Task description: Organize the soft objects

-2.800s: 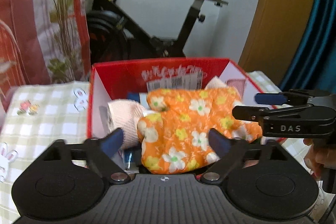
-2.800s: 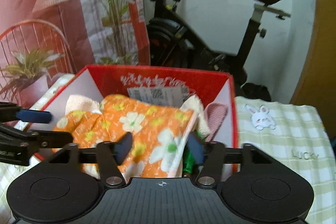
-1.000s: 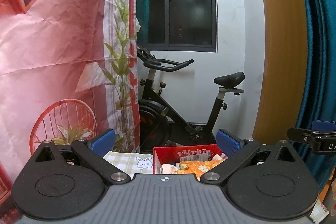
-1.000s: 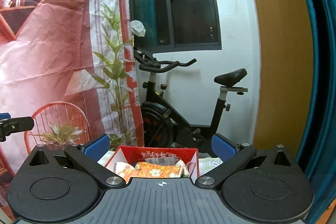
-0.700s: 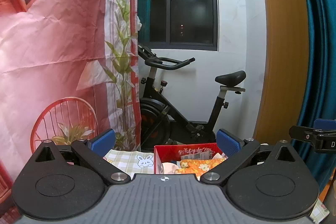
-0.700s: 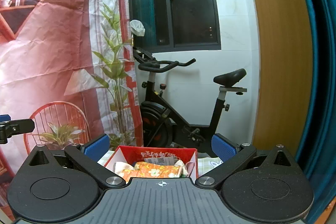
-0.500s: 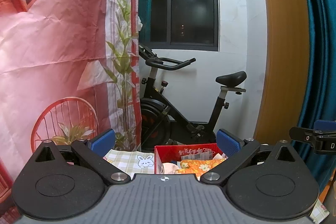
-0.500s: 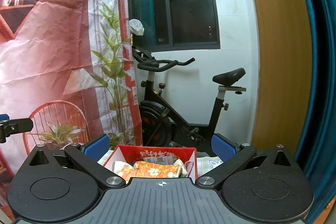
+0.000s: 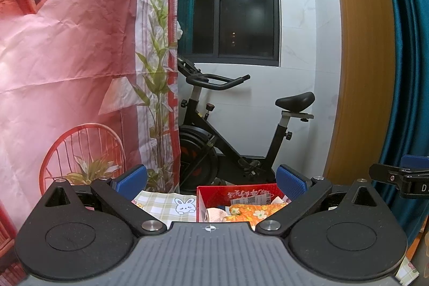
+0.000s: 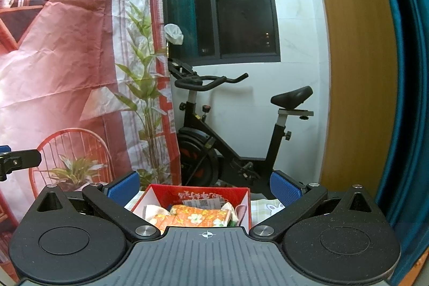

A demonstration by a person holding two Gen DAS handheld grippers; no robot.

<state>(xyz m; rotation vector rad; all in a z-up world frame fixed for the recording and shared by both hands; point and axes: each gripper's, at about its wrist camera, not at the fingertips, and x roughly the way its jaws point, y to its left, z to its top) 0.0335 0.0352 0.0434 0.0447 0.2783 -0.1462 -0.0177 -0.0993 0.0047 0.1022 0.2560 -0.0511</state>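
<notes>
A red cardboard box (image 9: 211, 196) (image 10: 161, 192) stands on a checked tablecloth, well ahead of both grippers. Inside it lies an orange floral cloth (image 9: 254, 211) (image 10: 195, 217) with a pale towel (image 9: 214, 213) beside it. My left gripper (image 9: 211, 180) is held back from the box, open, with nothing between its blue pads. My right gripper (image 10: 205, 182) is likewise pulled back and open, empty. In the left wrist view the right gripper's finger (image 9: 402, 177) shows at the right edge; in the right wrist view the left one's finger (image 10: 18, 161) shows at the left edge.
A black exercise bike (image 9: 228, 146) (image 10: 228, 141) stands behind the box against a white wall. A red printed backdrop (image 9: 67, 58) hangs at the left. A teal curtain (image 9: 407, 71) and a wooden panel (image 10: 351, 71) are at the right. The green checked tablecloth (image 9: 166, 201) has bunny prints.
Since 2.8 s ago both grippers let go of the orange cloth, opened wide and drew far back from the box. Over the last second they hardly moved.
</notes>
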